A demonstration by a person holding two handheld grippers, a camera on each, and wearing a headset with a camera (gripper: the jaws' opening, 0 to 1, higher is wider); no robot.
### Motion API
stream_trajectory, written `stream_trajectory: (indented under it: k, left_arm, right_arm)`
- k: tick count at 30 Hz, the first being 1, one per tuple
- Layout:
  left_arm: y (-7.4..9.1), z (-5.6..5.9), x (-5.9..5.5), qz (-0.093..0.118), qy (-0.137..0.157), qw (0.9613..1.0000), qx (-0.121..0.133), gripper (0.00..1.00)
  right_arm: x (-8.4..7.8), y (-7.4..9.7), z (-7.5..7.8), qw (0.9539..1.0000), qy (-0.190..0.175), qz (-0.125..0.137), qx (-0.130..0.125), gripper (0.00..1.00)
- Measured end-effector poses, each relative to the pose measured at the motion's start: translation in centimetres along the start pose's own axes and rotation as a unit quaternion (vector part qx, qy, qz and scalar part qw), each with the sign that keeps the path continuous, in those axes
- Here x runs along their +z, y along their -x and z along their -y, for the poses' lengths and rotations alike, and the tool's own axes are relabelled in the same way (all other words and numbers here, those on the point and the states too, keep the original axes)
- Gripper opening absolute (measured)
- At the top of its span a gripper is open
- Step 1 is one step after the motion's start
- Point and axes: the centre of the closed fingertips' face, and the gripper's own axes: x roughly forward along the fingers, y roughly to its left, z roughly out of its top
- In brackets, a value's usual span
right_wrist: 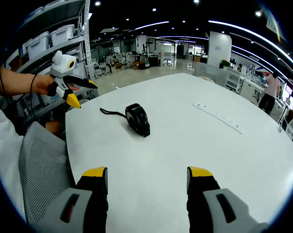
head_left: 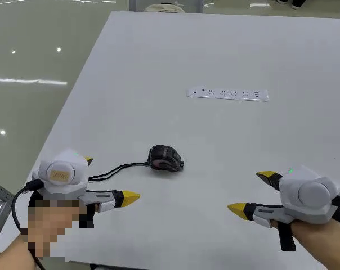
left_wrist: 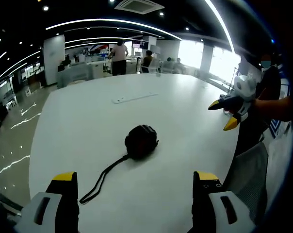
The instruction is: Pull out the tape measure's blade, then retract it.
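Two grippers flanking the tape measure

Left gripper [head_left: 111, 178] and right gripper [head_left: 247, 191] are hovering with jaws spread and empty, likely readying to grasp case and blade. The black tape measure [head_left: 165, 158] is lying between them on the white table [head_left: 215, 50], blade retracted.

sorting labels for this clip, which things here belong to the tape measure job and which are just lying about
For the job:
- tape measure, blade not out, with its black strap
- left gripper and right gripper, both open, apart from it

Lying about:
- white power strip, farther back on the table
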Motion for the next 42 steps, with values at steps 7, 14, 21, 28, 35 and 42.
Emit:
stream_trajectory:
  k: [7,14,21,28,35,42]
  left_arm:
    - [-1.4,0.0,0.7,-0.003,-0.021,0.9997,-0.015,0.94]
    - [-2.9,0.2,1.3,-0.005,-0.039,0.9988,-0.03,0.93]
    - [-4.4,0.2,1.9,-0.009,-0.053,0.9977,-0.042,0.92]
    - [-5.7,0.5,2.1,-0.019,-0.081,0.9948,-0.059,0.91]
    - [-6.7,0.5,2.3,-0.028,-0.108,0.9911,-0.073,0.89]
    - [-7.7,0.7,2.6,-0.034,-0.125,0.9876,-0.088,0.88]
  right_arm:
    - [0.7,-1.4,-0.1,0.9999,0.011,-0.002,0.012,0.67]
    - [1.2,-2.7,-0.4,0.9994,0.022,-0.006,0.026,0.67]
    - [1.6,-4.1,-0.3,0.9988,0.032,-0.011,0.036,0.66]
    - [1.7,-5.2,-0.1,0.9979,0.043,-0.018,0.045,0.66]
    - [1.7,-5.9,0.1,0.9962,0.064,-0.027,0.053,0.65]
    - [1.7,-6.8,0.0,0.9936,0.085,-0.036,0.065,0.65]
